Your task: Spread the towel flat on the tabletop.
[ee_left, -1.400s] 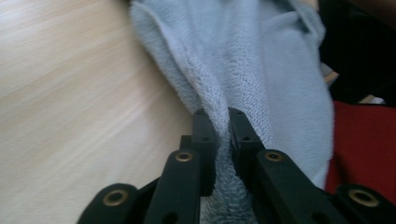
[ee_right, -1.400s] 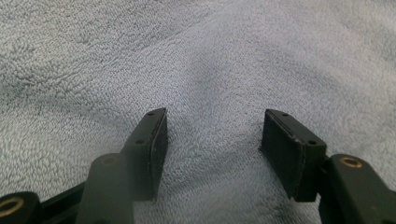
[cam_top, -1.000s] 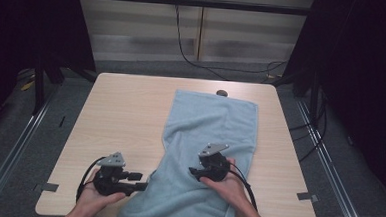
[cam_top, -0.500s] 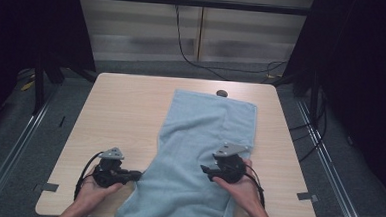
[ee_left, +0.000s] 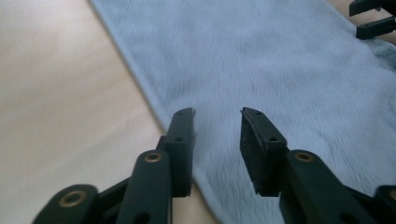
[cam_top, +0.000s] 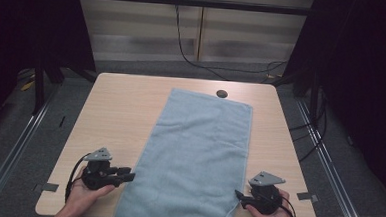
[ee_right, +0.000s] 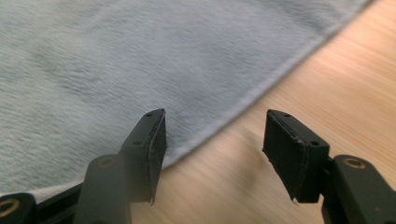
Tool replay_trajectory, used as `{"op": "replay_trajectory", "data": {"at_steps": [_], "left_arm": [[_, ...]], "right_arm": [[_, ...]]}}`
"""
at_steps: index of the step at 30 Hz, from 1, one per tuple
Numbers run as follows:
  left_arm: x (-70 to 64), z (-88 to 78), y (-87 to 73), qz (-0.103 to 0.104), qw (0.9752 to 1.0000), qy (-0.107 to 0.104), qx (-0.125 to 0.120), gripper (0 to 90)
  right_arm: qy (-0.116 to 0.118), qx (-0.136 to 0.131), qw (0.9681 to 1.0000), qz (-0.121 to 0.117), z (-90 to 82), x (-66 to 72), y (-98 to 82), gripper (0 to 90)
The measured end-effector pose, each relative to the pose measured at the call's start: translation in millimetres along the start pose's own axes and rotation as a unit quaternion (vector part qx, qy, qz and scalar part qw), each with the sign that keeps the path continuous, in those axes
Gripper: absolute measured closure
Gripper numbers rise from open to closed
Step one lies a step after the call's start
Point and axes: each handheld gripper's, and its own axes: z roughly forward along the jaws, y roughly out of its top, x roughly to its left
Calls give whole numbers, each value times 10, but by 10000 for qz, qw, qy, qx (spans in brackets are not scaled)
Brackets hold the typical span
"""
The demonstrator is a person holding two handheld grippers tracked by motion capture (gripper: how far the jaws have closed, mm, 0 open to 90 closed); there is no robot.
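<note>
High view: hands low, left gripper [cam_top: 127, 175] and right gripper [cam_top: 240, 197] flanking towel [cam_top: 199, 149].

No readable text, label, brand, number or sign found. Checked towel [cam_top: 198, 159], desk [cam_top: 126, 105] and both grippers' bodies: plain surfaces, no markings legible. Small pale fitting on far wall at top of high view too small to read.

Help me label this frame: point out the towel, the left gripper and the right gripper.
towel [cam_top: 199, 149]: high view, middle of the cloth.
left gripper [cam_top: 129, 175]: high view, between its fingertips at the towel's left edge.
right gripper [cam_top: 238, 197]: high view, between its fingertips at the towel's right edge.
</note>
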Motion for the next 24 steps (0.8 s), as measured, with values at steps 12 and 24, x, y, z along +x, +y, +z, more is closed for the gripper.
{"op": "replay_trajectory", "data": {"at_steps": [12,24], "left_arm": [[158,737,529,366,9986,309,243,643],[411,823,558,542,9927,1060,183,776]], "right_arm": [[-70,-28,9993,358,50,-276,-31,406],[-399,-134,9990,134,465,-592,381,398]]}}
